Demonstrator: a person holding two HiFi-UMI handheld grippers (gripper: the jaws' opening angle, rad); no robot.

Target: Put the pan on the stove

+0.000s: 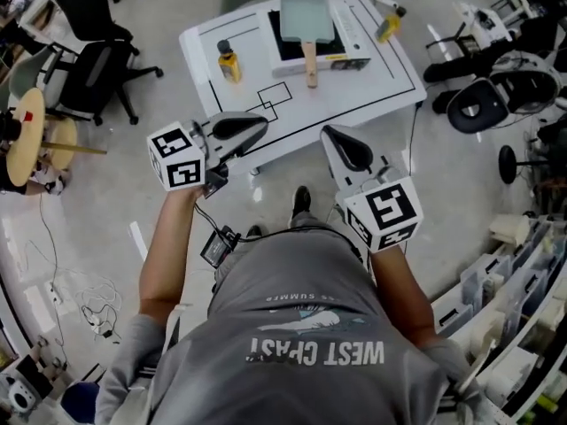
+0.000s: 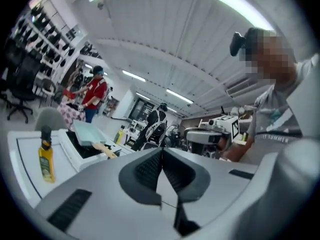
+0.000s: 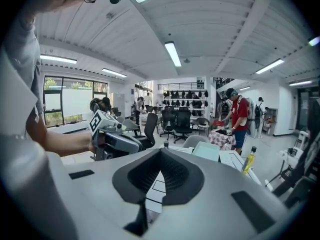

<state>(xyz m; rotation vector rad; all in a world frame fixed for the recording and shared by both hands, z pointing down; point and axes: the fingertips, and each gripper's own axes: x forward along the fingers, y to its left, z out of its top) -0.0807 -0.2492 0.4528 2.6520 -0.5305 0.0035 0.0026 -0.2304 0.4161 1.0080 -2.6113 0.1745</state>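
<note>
A pale teal square pan with a wooden handle lies on top of the black stove at the far side of the white table. Both grippers hang in the air in front of the table's near edge, well short of the pan. My left gripper is shut with nothing between its jaws, and so is my right gripper. The left gripper view shows the pan far off to the left of the closed left gripper. In the right gripper view the pan sits beyond the closed right gripper.
A yellow bottle stands on the table's left part and another bottle at its far right corner. Black office chairs stand to the left, dark equipment to the right, cables lie on the floor. A person in red stands behind the table.
</note>
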